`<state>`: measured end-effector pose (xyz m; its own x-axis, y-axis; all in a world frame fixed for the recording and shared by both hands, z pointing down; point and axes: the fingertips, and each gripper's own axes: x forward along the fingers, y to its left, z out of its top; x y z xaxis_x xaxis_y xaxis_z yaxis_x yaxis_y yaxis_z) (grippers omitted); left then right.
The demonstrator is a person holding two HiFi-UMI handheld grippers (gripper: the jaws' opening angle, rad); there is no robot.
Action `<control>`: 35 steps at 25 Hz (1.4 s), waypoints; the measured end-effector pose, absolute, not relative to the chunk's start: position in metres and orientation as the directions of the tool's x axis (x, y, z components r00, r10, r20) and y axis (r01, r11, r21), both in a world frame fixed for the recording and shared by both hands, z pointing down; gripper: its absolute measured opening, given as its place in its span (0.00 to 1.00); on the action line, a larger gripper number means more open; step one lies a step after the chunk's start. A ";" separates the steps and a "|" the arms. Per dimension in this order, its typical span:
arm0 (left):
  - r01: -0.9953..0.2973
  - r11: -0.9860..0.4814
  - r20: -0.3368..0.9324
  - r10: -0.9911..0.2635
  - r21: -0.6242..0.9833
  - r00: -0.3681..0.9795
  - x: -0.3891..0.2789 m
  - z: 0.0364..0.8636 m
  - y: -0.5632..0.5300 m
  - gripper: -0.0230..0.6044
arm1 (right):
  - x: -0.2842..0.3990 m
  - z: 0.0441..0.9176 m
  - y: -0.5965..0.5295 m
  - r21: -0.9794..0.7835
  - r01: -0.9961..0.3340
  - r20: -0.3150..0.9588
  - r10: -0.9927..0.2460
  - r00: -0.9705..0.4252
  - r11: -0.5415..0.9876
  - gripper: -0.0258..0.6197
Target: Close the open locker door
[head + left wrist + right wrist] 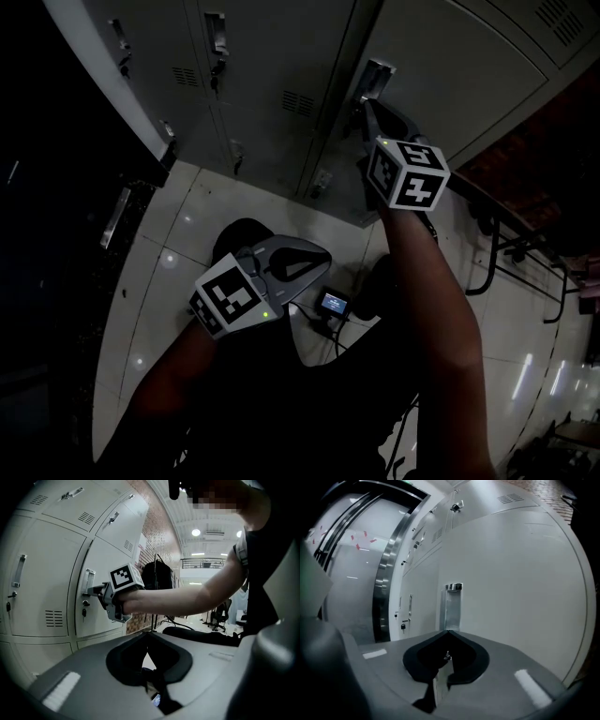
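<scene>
1. The right claw (367, 105) is reaching toward the door (520, 597) in the upper middle of the head view. Its jaws are lying together with nothing between them, and the tips are resting at or just beside the handle (453, 605).
2. In the right gripper view the handle is standing straight ahead of the tips, in the middle of the frame. Its long axis is running upright, and the door face is filling the right half.
3. The left claw (323, 256) is hanging in the lower left of the head view, well apart from the door. Its jaws are also pressed together and empty, so the right claw is the nearer one for the push.
4. The door is looking almost level with its neighbours (37, 597). I am judging it as nearly shut, but I cannot tell whether a gap is remaining.
5. The next move is probably asking for a push straight into the door face, on the handle side.
6. All lockers in view are showing closed doors, so their contents are hidden.
</scene>
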<state>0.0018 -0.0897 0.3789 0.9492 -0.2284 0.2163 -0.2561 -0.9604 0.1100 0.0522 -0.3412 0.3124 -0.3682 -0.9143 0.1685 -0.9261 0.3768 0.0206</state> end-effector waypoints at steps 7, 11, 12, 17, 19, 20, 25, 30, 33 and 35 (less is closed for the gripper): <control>-0.253 -0.960 0.211 -0.225 0.117 0.951 0.002 0.381 -0.089 0.06 | 0.072 0.313 -0.358 0.012 -0.932 0.147 -0.923 -0.357 0.362 0.04; -0.251 -0.961 0.209 -0.223 0.119 0.952 0.001 0.381 -0.089 0.06 | 0.074 0.314 -0.366 0.038 -0.932 0.146 -0.925 -0.351 0.360 0.04; -0.250 -0.961 0.207 -0.223 0.119 0.953 0.001 0.381 -0.089 0.06 | 0.074 0.314 -0.366 0.050 -0.931 0.143 -0.925 -0.351 0.361 0.04; -0.256 -0.959 0.215 -0.226 0.120 0.950 0.000 0.380 -0.090 0.06 | 0.074 0.315 -0.365 0.062 -0.928 0.151 -0.923 -0.355 0.367 0.04; -0.255 -0.960 0.217 -0.226 0.117 0.950 0.000 0.381 -0.090 0.06 | 0.075 0.314 -0.365 0.055 -0.928 0.152 -0.922 -0.357 0.368 0.04; -0.254 -0.960 0.218 -0.225 0.117 0.950 0.000 0.382 -0.090 0.06 | 0.076 0.312 -0.364 0.051 -0.929 0.150 -0.922 -0.356 0.367 0.04; -0.259 -0.959 0.232 -0.228 0.112 0.946 0.000 0.383 -0.091 0.06 | 0.079 0.304 -0.355 0.080 -0.921 0.138 -0.919 -0.369 0.382 0.04; -0.261 -0.959 0.243 -0.229 0.110 0.943 0.002 0.385 -0.092 0.06 | 0.078 0.297 -0.333 0.077 -0.898 0.139 -0.896 -0.421 0.434 0.04; -0.264 -0.958 0.249 -0.230 0.110 0.941 0.002 0.386 -0.092 0.06 | 0.078 0.303 -0.305 0.062 -0.870 0.157 -0.865 -0.476 0.490 0.04; -0.263 -0.959 0.255 -0.228 0.110 0.940 0.002 0.388 -0.091 0.06 | 0.081 0.311 -0.283 0.064 -0.852 0.180 -0.846 -0.502 0.519 0.04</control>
